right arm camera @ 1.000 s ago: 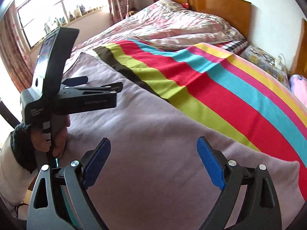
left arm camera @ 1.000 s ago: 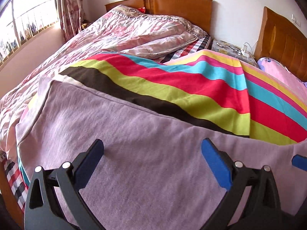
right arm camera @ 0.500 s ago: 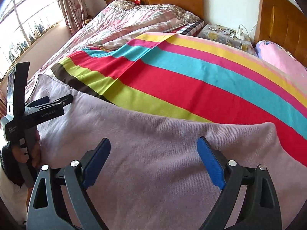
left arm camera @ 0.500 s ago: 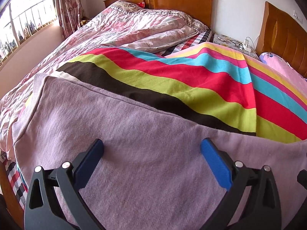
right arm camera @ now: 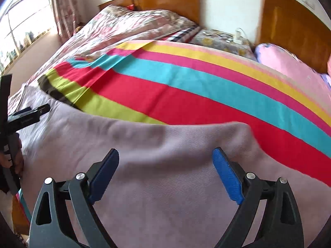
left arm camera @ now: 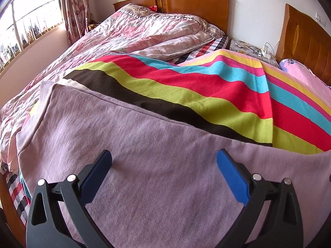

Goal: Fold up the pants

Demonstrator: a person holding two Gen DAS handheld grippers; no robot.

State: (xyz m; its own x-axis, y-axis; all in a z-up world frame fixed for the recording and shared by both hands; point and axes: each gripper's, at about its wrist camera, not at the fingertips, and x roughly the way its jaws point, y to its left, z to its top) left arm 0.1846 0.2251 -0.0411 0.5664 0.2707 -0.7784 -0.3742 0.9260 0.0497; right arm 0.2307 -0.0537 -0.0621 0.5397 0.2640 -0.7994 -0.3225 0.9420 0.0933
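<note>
Pale lilac pants [left arm camera: 144, 148] lie spread flat across the near edge of the bed, on a striped blanket [left arm camera: 206, 86]. My left gripper [left arm camera: 164, 159] hovers open just above the cloth near its left end, with nothing between its blue pads. The same pants [right arm camera: 161, 165] fill the bottom of the right wrist view, their rounded right end [right arm camera: 238, 128] just ahead. Above that part my right gripper [right arm camera: 165, 158] stands open and holds nothing. The left gripper [right arm camera: 24, 117] also shows at the far left of that view, gripped by a hand [right arm camera: 16, 159].
A crumpled floral quilt [left arm camera: 144, 31] covers the far left of the bed below a wooden headboard [left arm camera: 186, 6]. A bedside table [right arm camera: 223, 39] with cables sits between the beds, and a pink pillow [right arm camera: 289, 66] lies right. A window [left arm camera: 26, 29] lines the left wall.
My right gripper has swept to the right along the pants, away from the left gripper, and rolled; the pants' right end has come into its view. The left gripper has barely moved.
</note>
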